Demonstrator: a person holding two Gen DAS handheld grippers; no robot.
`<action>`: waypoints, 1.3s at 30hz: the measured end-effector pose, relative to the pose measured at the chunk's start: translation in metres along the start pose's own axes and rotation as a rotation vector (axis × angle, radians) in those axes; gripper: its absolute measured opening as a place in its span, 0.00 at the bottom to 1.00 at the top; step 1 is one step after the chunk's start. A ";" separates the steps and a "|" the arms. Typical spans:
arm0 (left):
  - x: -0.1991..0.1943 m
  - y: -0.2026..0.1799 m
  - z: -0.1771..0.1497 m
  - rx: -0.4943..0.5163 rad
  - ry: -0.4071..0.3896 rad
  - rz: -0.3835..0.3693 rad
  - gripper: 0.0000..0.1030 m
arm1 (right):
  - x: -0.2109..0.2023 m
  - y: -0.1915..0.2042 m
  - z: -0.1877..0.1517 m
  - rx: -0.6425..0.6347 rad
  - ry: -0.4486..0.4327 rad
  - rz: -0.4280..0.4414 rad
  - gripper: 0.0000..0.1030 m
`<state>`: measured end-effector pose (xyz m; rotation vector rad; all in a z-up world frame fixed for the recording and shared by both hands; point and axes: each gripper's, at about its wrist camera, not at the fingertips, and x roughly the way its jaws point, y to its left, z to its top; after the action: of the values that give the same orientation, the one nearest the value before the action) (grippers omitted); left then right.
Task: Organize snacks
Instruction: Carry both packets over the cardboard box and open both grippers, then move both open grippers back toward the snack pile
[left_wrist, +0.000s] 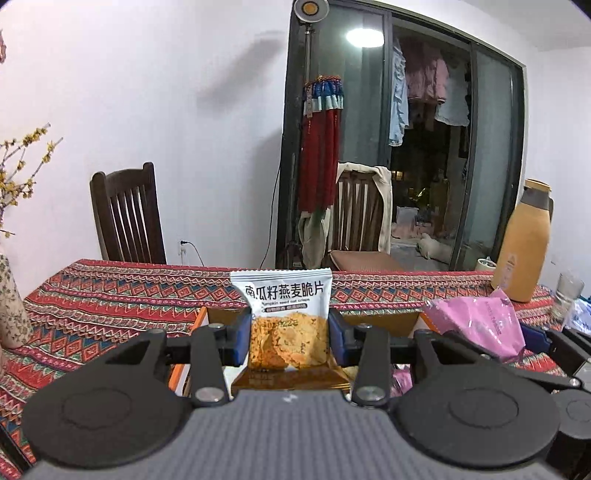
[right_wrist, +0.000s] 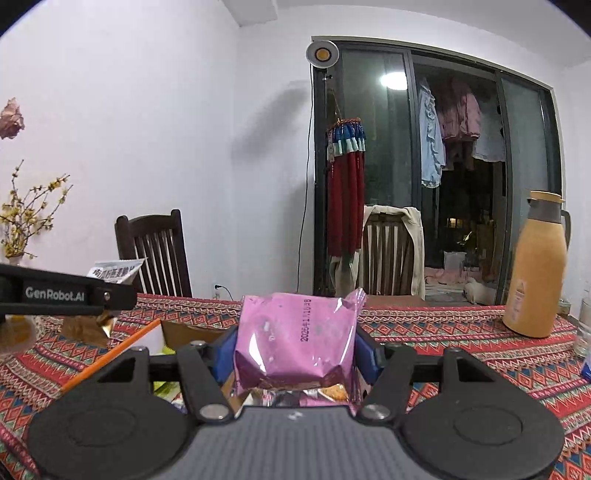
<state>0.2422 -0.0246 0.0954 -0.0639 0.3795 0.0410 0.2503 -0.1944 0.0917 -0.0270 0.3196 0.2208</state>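
Observation:
My left gripper (left_wrist: 290, 338) is shut on a white and orange oat crisp packet (left_wrist: 286, 317), held upright above an open cardboard box (left_wrist: 369, 319). My right gripper (right_wrist: 295, 350) is shut on a pink snack packet (right_wrist: 295, 343), lifted over the same box (right_wrist: 184, 332), where several more snacks lie beneath it. In the left wrist view the pink packet (left_wrist: 480, 325) and the right gripper's blue pad show at the right. The right wrist view has the left gripper's black finger (right_wrist: 74, 293) at the left edge, the oat crisp packet (right_wrist: 114, 271) peeking past it.
A patterned red tablecloth (left_wrist: 110, 295) covers the table. A tan thermos jug (right_wrist: 537, 269) and a drinking glass (right_wrist: 583, 328) stand at the right. Two wooden chairs (left_wrist: 127, 214) are behind the table. A vase of yellow blossoms (right_wrist: 22, 221) stands at the left.

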 end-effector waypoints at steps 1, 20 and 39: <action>0.006 0.001 0.000 -0.005 0.000 0.005 0.41 | 0.006 0.001 0.000 0.003 0.003 -0.001 0.61; 0.085 0.040 -0.043 -0.059 0.128 0.059 0.41 | 0.069 0.005 -0.038 -0.015 0.148 0.003 0.61; 0.055 0.043 -0.037 -0.129 0.015 0.097 1.00 | 0.055 -0.002 -0.035 0.057 0.111 -0.033 0.98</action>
<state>0.2774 0.0177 0.0379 -0.1736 0.3942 0.1609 0.2906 -0.1873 0.0418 0.0118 0.4356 0.1781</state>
